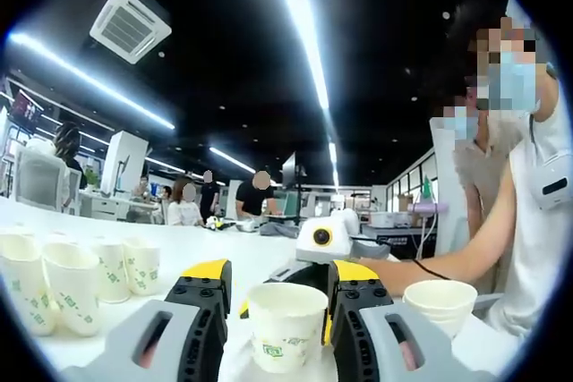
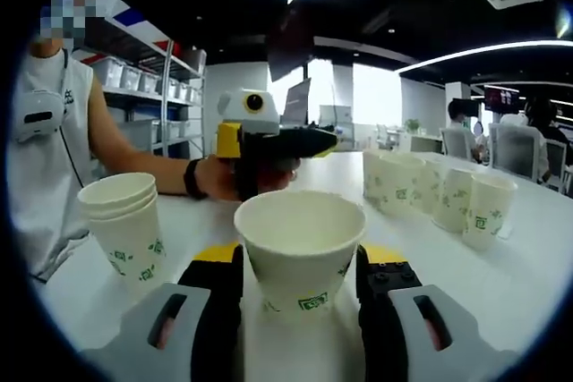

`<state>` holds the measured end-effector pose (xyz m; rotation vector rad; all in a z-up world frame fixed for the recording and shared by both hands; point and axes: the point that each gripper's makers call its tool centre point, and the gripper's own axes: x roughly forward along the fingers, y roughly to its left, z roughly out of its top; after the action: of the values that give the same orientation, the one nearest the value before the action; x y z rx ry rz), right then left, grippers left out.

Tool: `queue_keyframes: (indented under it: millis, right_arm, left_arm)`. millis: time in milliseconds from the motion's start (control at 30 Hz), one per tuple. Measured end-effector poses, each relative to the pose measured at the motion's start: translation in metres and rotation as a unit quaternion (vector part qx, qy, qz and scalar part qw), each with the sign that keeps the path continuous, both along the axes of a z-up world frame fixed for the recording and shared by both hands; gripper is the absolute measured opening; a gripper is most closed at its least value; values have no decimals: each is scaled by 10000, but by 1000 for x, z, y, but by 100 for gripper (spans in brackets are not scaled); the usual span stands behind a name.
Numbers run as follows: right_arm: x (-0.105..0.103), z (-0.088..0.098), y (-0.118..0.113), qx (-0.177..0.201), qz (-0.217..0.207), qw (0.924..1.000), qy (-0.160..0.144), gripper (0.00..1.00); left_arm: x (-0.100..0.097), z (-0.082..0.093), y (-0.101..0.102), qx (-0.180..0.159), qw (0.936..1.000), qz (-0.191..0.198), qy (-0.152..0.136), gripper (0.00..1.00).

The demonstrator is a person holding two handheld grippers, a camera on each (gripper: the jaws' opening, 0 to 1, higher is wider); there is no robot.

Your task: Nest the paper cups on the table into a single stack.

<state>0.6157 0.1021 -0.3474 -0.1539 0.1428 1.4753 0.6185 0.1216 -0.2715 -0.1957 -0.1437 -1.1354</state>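
Note:
A white paper cup (image 2: 300,252) with green print sits between the jaws of my right gripper (image 2: 300,261), which press against its sides. My left gripper (image 1: 279,284) stands open around a paper cup (image 1: 285,324), with a gap showing on the cup's left side. Right behind that cup is the right gripper (image 1: 324,239). A hand holds the left gripper (image 2: 313,140) beyond my right cup. A short stack of nested cups (image 1: 440,303) (image 2: 125,216) stands beside the person. Several loose cups (image 1: 72,284) (image 2: 430,185) stand in a row on the white table (image 1: 206,243).
The person holding the grippers (image 1: 528,221) (image 2: 45,140) stands close to the table edge, arms reaching over it. Shelving with bins (image 2: 143,87) stands behind. Other people sit at desks (image 1: 260,199) far across the room. Bare table top (image 2: 528,266) lies past the cup row.

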Motion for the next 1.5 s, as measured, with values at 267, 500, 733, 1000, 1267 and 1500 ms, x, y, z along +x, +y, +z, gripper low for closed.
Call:
queue_keyframes:
  millis: [267, 500, 733, 1000, 1267, 1500]
  right_arm:
    - [2, 3, 0, 132, -33, 9999, 52, 48]
    - [-3, 7, 1, 189, -91, 9998, 2, 48]
    - [-2, 10, 0, 270, -139, 9995, -3, 47]
    - [2, 15, -3, 363, -214, 9991, -29, 47]
    - [7, 27, -9, 589, -268, 9979, -20, 47]
    - [10, 28, -10, 639, -356, 9973, -1, 47]
  left_arm:
    - [0, -1, 0, 48, 10000, 31, -13, 46]
    - [-1, -3, -1, 102, 9999, 48, -26, 46]
    - [1, -4, 1, 94, 9999, 99, -8, 46]
    - [1, -6, -1, 127, 9999, 95, -21, 46]
    - [1, -5, 0, 95, 9999, 106, -11, 46]
    - [4, -4, 3, 67, 9999, 151, 6, 46]
